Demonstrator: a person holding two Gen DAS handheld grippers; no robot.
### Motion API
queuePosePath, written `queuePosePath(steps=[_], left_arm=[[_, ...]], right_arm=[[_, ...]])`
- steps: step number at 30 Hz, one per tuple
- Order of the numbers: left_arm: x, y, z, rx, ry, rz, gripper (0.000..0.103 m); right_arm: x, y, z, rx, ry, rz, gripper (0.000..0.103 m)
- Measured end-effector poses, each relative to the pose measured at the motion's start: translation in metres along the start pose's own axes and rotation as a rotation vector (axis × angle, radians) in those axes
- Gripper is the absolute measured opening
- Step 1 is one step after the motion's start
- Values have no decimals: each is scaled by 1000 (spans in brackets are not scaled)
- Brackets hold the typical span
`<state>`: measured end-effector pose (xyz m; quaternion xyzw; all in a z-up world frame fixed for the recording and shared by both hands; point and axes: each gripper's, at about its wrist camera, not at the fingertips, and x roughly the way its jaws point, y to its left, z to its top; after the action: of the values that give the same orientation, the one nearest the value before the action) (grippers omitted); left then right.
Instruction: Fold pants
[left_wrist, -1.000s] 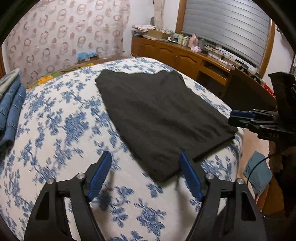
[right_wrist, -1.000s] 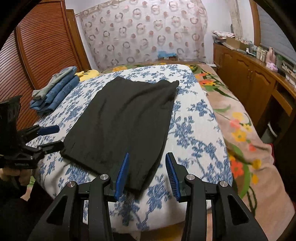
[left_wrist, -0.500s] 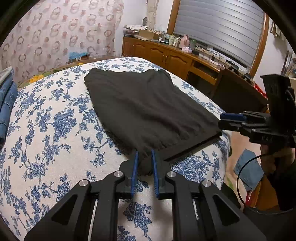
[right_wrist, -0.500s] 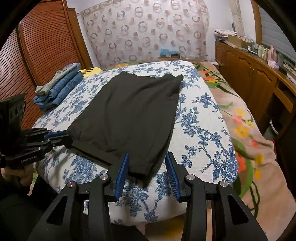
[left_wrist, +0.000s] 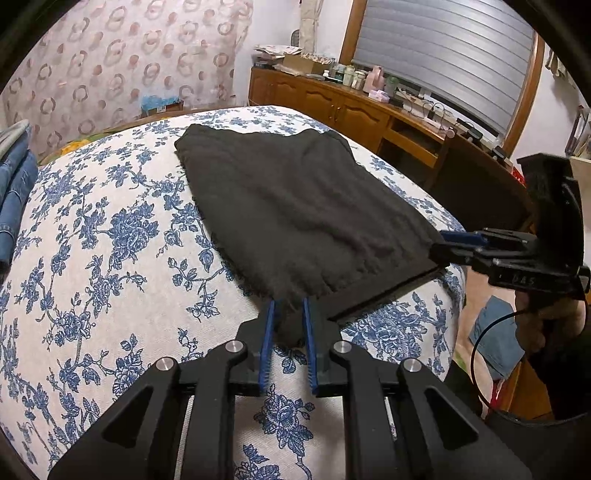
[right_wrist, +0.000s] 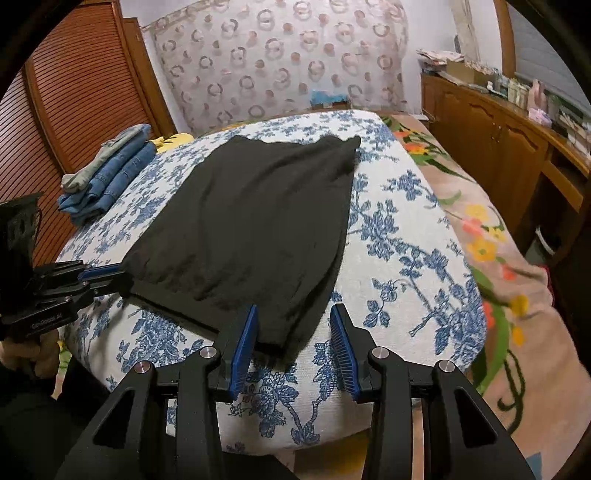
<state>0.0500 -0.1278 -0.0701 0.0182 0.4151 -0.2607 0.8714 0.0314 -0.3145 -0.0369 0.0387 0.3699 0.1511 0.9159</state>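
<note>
Left wrist view: left claw is clamped on the near left corner of the black pants, fabric bunched between the blue pads. Only this view shows the window blind in full and the blue item on the floor past the bed edge. The right claw shows side-on at the pants' other near corner; from here it cannot be told whether it touches the cloth.

Right wrist view: right claw stands apart, pads not pressing; the near right corner of the pants lies between the two blue pads, closer to the left one. Only this view shows the louvred wardrobe door, the full stack of folded jeans at the bed's far left, and the floral blanket along the bed's right side. The left claw appears at the left, its tip at the pants' edge.

Hard to make out: the hands behind each claw are mostly cut off by the frame edge. Items on the wooden cabinet are too small to identify.

Pants: flat on the bed with its blue-flower cover, roughly rectangular, narrower toward the far end, already doubled, with the layer edge visible along the near hem. Fine wrinkles near the hem.
</note>
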Motion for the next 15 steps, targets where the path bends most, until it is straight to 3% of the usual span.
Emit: queuePosePath(steps=[4,10,15], left_arm=[[2,1,0,-8,3,-2,16],[6,5,1,-33,6,23,30],[6,7,1,-44,4,21,33]], right_arm=[[1,7,-3,-31,0,-11,42],[1,11,-5,-46,-5,28,17],[-1,10,-7,-34,-20,41,10]])
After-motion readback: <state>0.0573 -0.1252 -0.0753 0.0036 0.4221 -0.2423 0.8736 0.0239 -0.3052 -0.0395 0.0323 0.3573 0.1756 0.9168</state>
